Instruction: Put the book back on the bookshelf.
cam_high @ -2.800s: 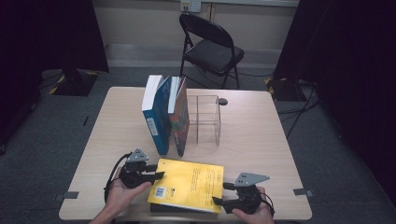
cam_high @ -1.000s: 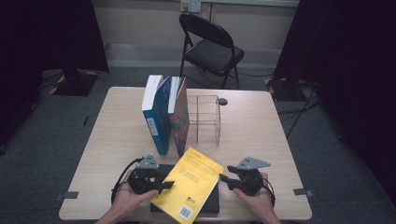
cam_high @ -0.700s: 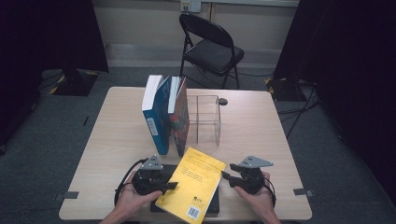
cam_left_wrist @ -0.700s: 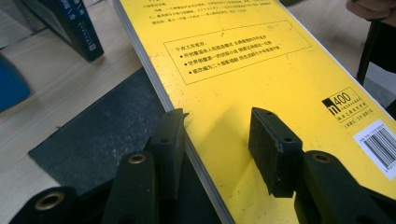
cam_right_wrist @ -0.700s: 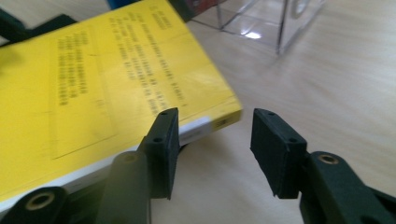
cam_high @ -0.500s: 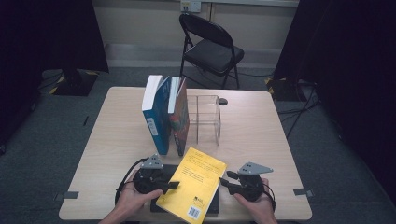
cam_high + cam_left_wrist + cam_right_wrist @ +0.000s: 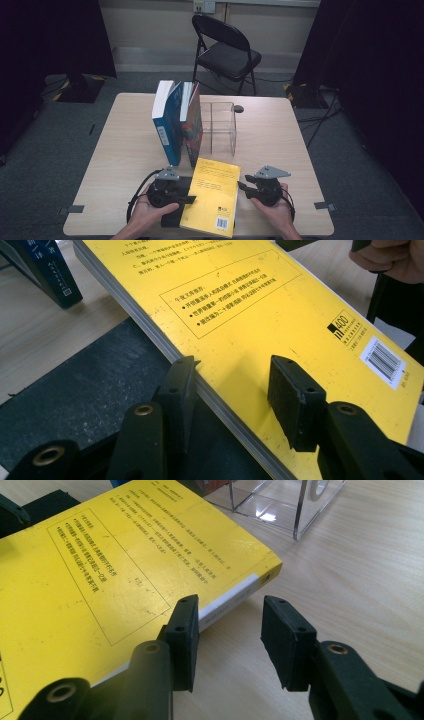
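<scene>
Lying on a black book (image 7: 172, 200) just before the clear box (image 7: 218, 128), the yellow book (image 7: 212, 202) looks stiff, slick; take its edges. Left gripper (image 7: 232, 390) straddles its page edge unpressed, right gripper (image 7: 227, 630) open beside its spine.

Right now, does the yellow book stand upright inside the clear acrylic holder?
No, the yellow book lies near the table's front edge, outside the clear acrylic holder.

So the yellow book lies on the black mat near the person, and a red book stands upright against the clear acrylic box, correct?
Not quite: the upright book beside the clear acrylic box is blue, as the high view shows. The yellow book does lie on the black mat near the person.
</scene>
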